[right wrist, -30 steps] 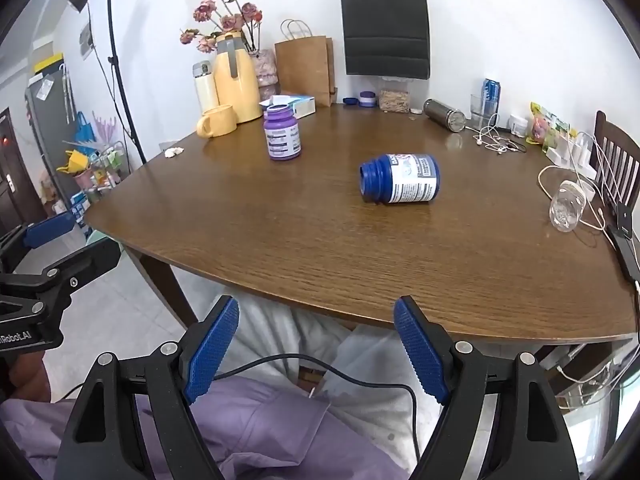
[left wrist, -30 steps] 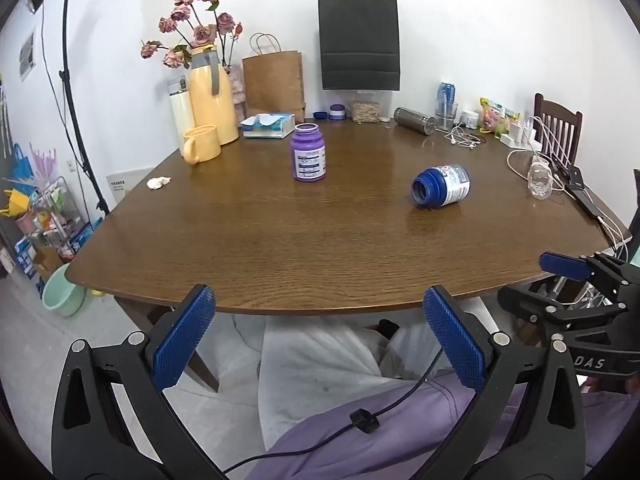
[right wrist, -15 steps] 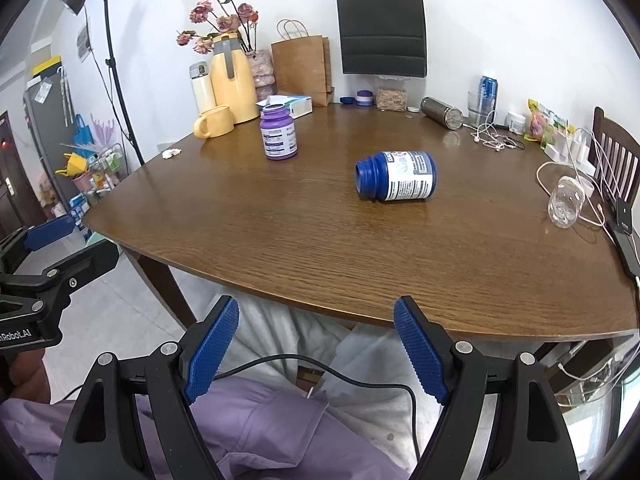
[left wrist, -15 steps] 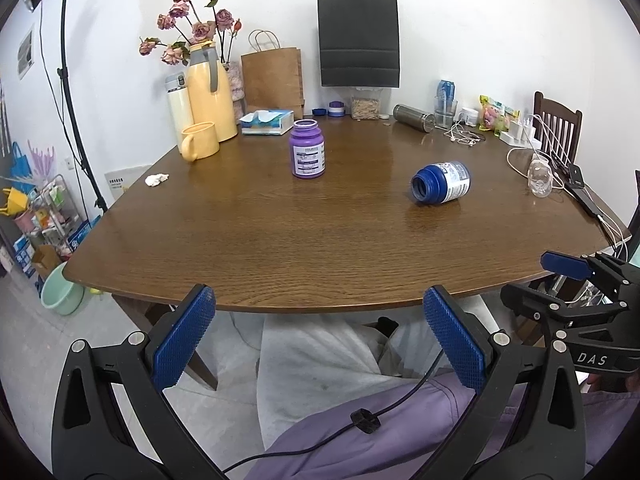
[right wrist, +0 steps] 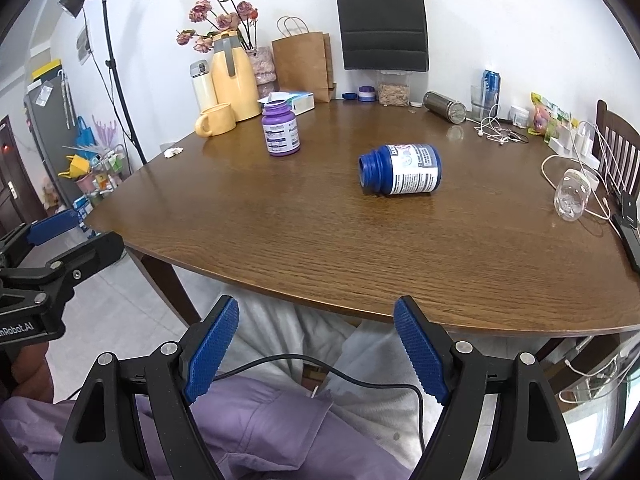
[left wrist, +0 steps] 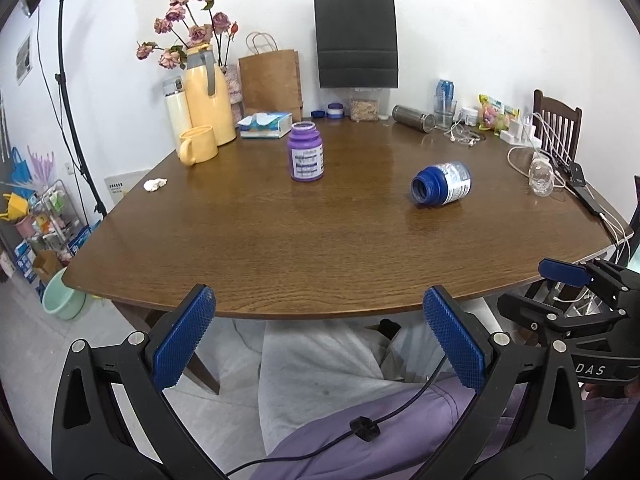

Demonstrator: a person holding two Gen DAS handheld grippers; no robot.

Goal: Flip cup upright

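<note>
Your left gripper (left wrist: 318, 336) hangs wide apart and empty short of the table (left wrist: 280, 240), and so does the right gripper (right wrist: 316, 344). The cup (right wrist: 400, 169) — a blue jar-like one — lies on its side at about one o'clock, mouth leftward. Reach with the right, pinch across its body, then tip it up. Only the right view shows its label clearly.

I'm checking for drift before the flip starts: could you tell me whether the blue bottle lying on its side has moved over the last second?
No. The blue bottle keeps its spot relative to the purple bottle.
</note>
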